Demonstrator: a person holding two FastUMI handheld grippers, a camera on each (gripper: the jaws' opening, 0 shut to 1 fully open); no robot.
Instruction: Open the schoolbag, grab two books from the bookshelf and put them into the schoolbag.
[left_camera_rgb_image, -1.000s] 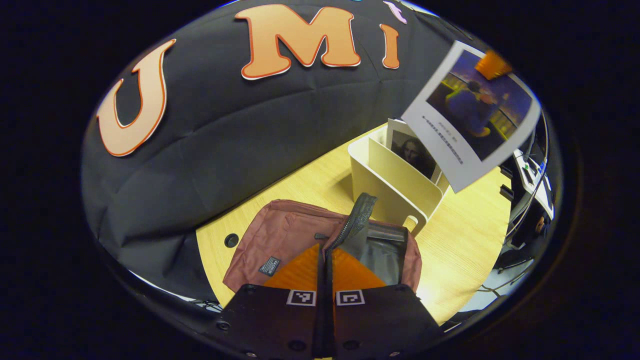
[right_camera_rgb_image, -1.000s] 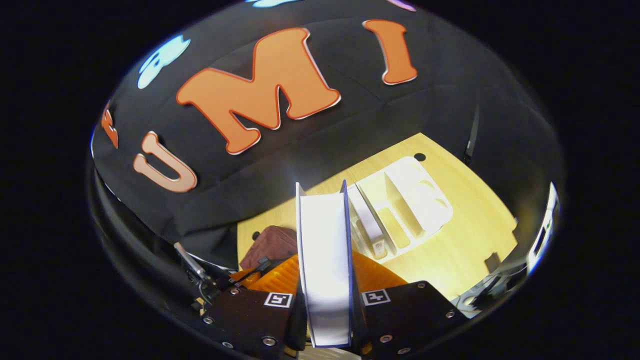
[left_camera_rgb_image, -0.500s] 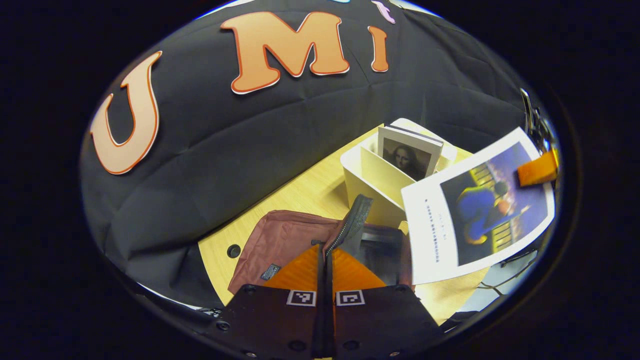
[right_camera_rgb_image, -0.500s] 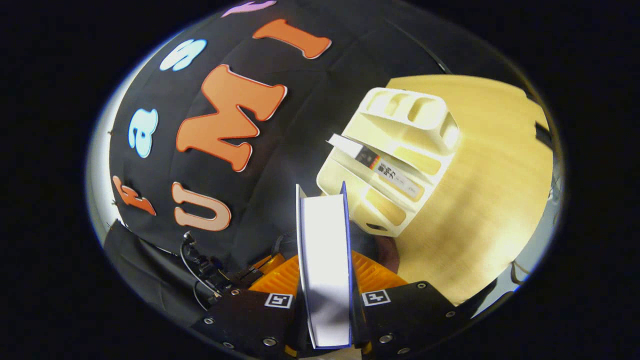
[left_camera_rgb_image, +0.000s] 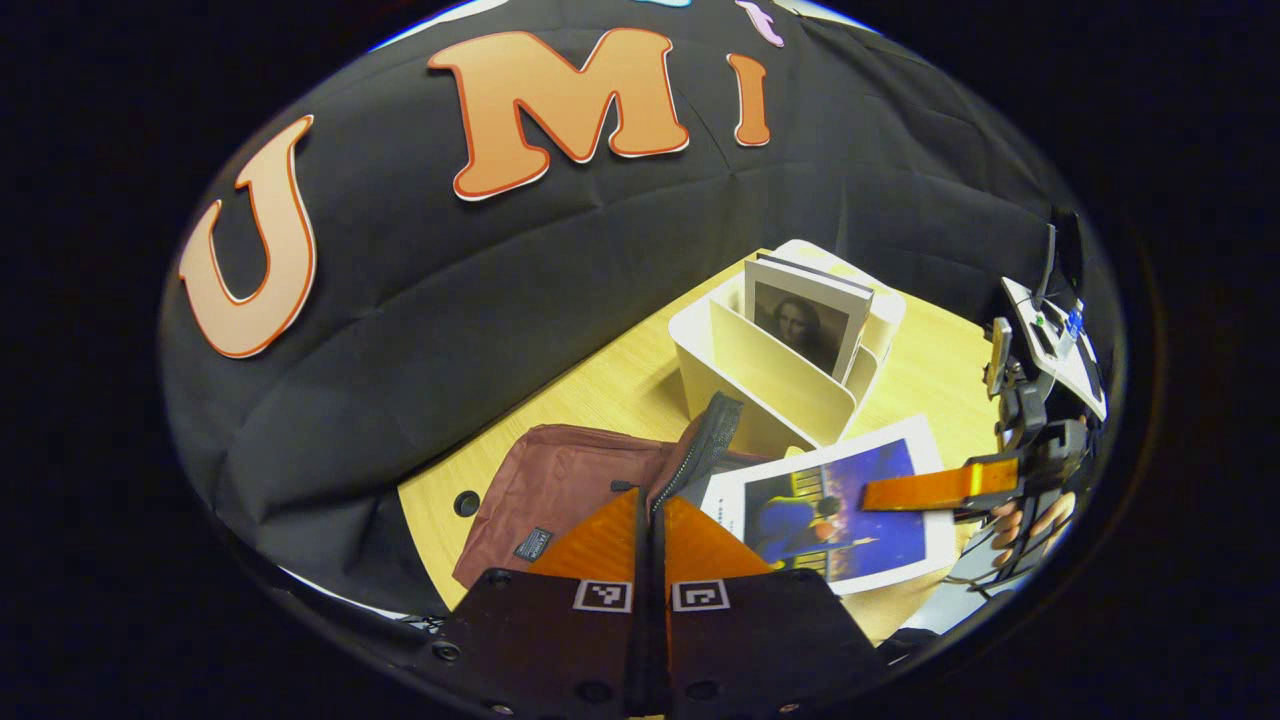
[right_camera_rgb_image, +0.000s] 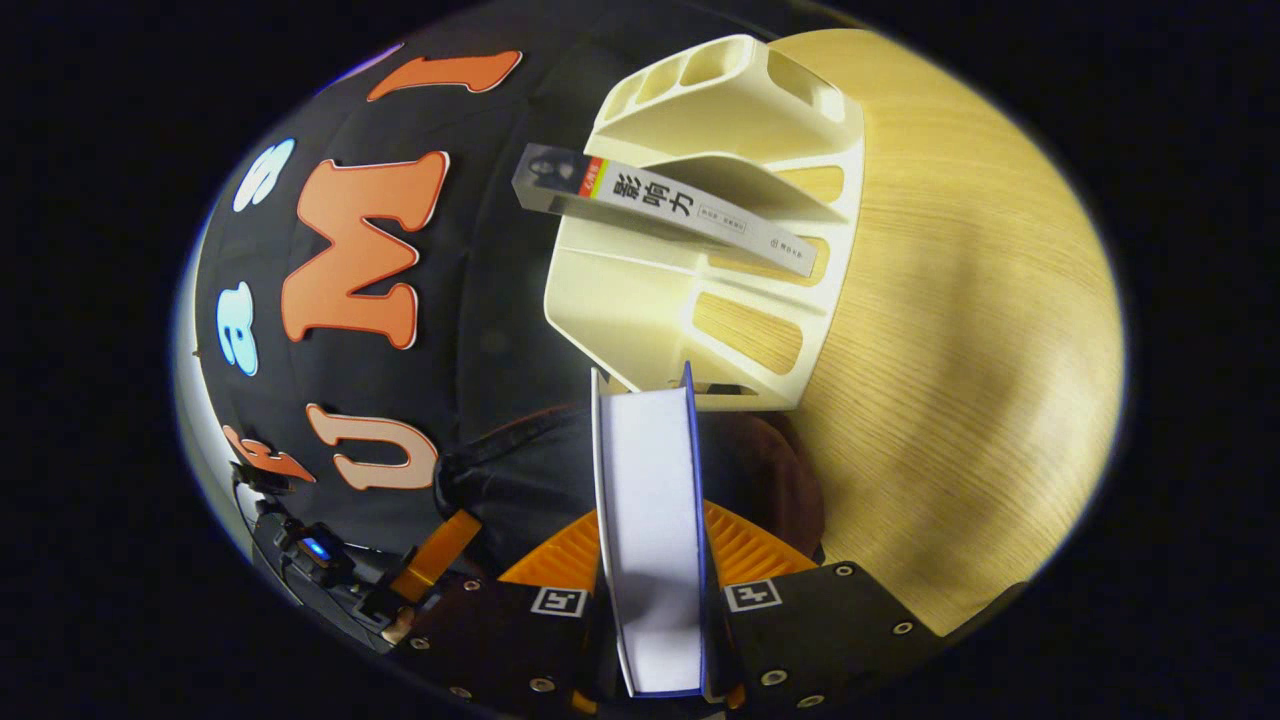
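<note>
Wooden table (left_camera_rgb_image: 930, 370) bears the bookshelf (left_camera_rgb_image: 770, 375) at 1 o'clock. Bag flap (left_camera_rgb_image: 705, 455) is pinched up by the left gripper (left_camera_rgb_image: 650, 520), so the schoolbag (left_camera_rgb_image: 560, 480) is kept open. First book (left_camera_rgb_image: 830, 515), clamped by the right gripper (right_camera_rgb_image: 650, 560), is held flat over the mouth; second book (left_camera_rgb_image: 805, 320) is shelved.

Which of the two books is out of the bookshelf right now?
The blue-covered book, clamped in the right tongs above the schoolbag. The portrait-covered book stands in the bookshelf.

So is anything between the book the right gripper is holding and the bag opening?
Nothing visible. The book, clamped in the right gripper, hangs tilted right over the bag, whose flap the left gripper holds up. The shelf stands just behind.
</note>
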